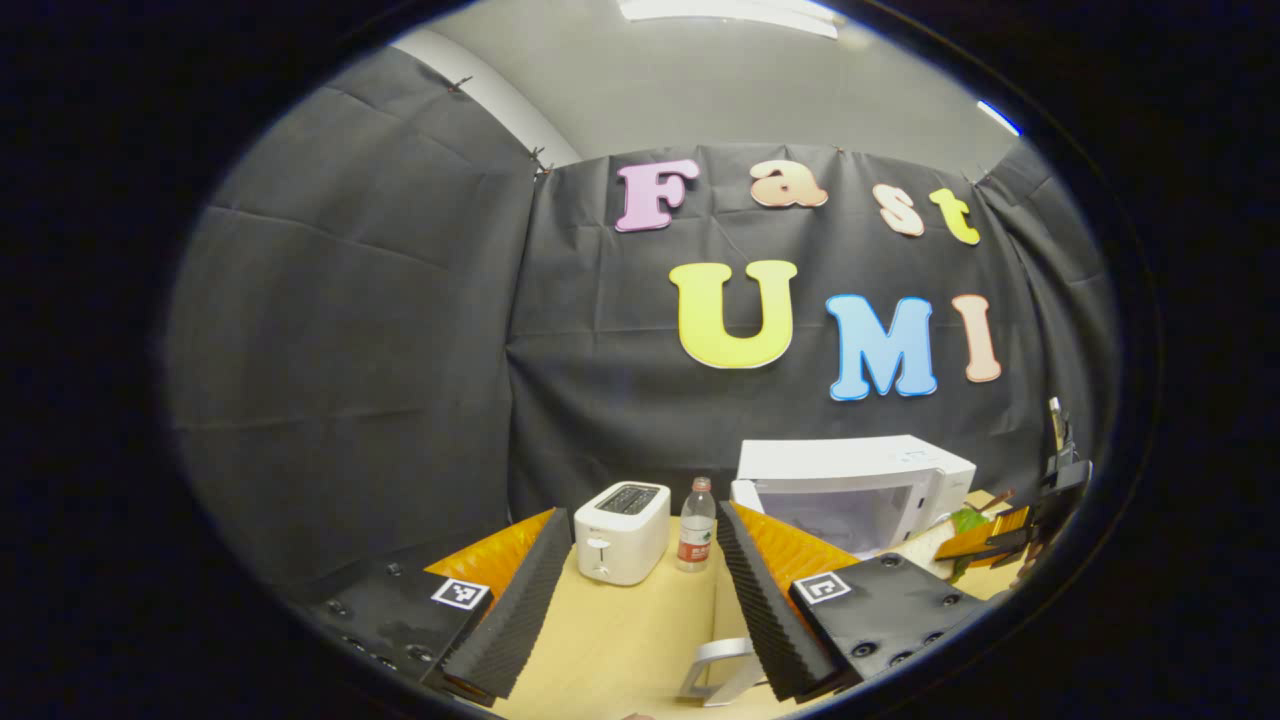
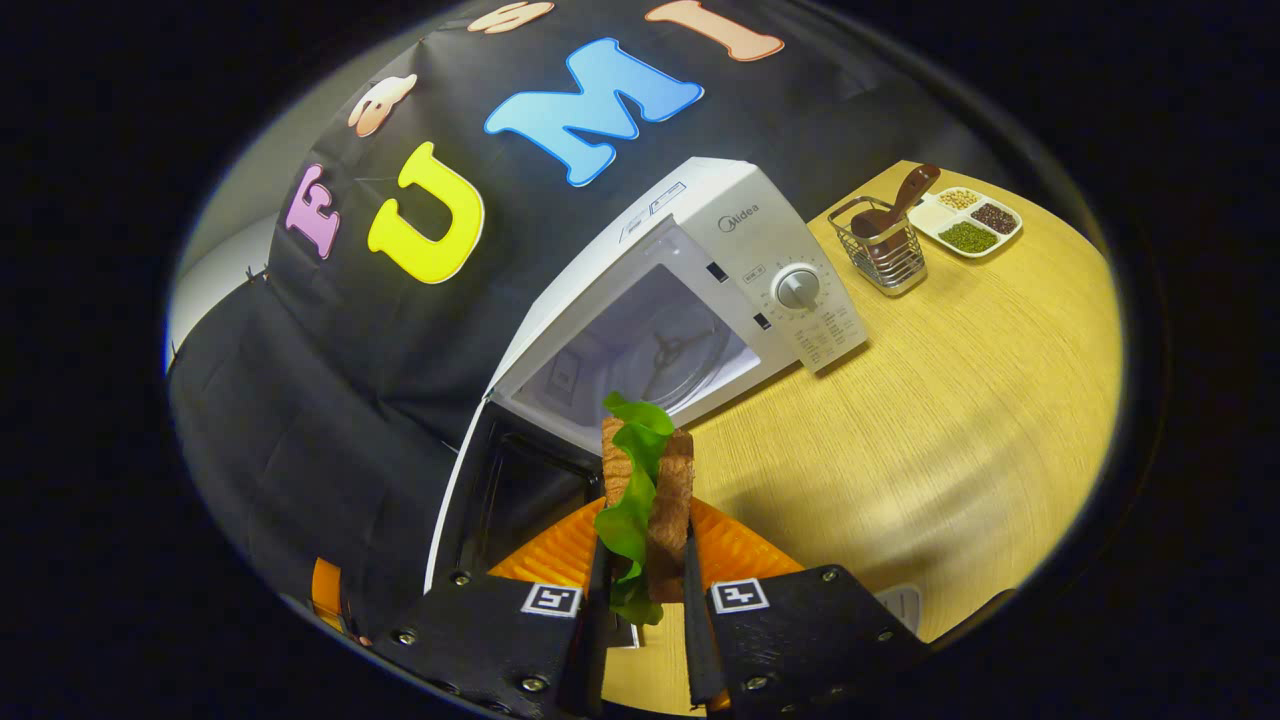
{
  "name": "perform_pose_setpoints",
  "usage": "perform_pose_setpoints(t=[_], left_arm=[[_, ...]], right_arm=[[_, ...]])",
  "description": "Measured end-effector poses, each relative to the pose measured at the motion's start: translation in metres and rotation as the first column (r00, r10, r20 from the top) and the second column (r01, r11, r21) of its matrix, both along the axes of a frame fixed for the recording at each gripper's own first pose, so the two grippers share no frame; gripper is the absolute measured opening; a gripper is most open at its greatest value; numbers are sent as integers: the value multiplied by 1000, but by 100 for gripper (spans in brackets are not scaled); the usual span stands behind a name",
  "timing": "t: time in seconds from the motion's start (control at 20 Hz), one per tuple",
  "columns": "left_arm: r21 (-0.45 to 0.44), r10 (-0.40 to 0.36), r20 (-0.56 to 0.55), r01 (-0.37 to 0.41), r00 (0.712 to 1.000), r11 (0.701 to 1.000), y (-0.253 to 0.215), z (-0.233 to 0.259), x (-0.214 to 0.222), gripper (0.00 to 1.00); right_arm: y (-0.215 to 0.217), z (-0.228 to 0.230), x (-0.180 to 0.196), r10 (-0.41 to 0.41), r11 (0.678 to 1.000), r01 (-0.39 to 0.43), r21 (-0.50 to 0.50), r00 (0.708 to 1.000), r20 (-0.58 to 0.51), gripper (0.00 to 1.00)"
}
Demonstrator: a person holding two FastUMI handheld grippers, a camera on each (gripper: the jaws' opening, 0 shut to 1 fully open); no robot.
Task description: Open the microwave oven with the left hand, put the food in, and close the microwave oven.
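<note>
The white microwave (image 2: 740, 240) lies tilted in the right gripper view, its door (image 2: 470, 500) swung wide open to the left and the cavity (image 2: 640, 350) with its turntable showing. My right gripper (image 2: 645, 560) is shut on a sandwich (image 2: 650, 480) of brown bread and green lettuce, held upright a short way in front of the opening. In the left gripper view my left gripper (image 1: 642, 530) is open with nothing between its fingers, well back from the microwave (image 1: 850, 470). The right gripper (image 1: 1010, 540) with the lettuce (image 1: 965, 520) shows at the right edge.
A white toaster (image 1: 622, 532) and a water bottle (image 1: 697, 525) stand on the wooden table (image 1: 620, 640) left of the microwave. A white bracket-shaped piece (image 1: 715, 672) lies by my left gripper's right finger. Right of the microwave are a wire basket (image 2: 885, 255) with a brown spoon and a divided tray (image 2: 968, 222) of beans.
</note>
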State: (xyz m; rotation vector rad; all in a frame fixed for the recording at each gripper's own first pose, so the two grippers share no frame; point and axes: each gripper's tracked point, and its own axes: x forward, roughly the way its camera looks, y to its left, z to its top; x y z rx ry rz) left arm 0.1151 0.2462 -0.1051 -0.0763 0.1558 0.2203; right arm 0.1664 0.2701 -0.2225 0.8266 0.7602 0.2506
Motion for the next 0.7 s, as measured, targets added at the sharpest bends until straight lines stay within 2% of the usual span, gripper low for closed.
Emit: perform_pose_setpoints(t=[0.1, 0.15, 0.2, 0.4, 0.7], left_arm=[[5, 5, -9, -5, 1000, 1000, 13, -4, 4, 95], [9, 6, -11, -6, 1000, 1000, 18, -4, 6, 95], [17, 7, -14, -7, 1000, 1000, 23, -5, 8, 95], [44, 18, -37, -16, 999, 999, 41, -14, 14, 95], [51, 50, -52, -48, 997, 998, 58, -20, 19, 95]], right_arm=[[10, -3, 16, -35, 999, 35, 6, 999, 15, 33], [15, -5, 25, -53, 999, 53, 9, 998, 22, 36], [19, -6, 33, -70, 997, 70, 15, 997, 26, 33], [33, -13, 66, -121, 992, 120, 28, 991, 57, 33], [51, -28, 117, -189, 981, 192, -6, 974, 126, 33]])
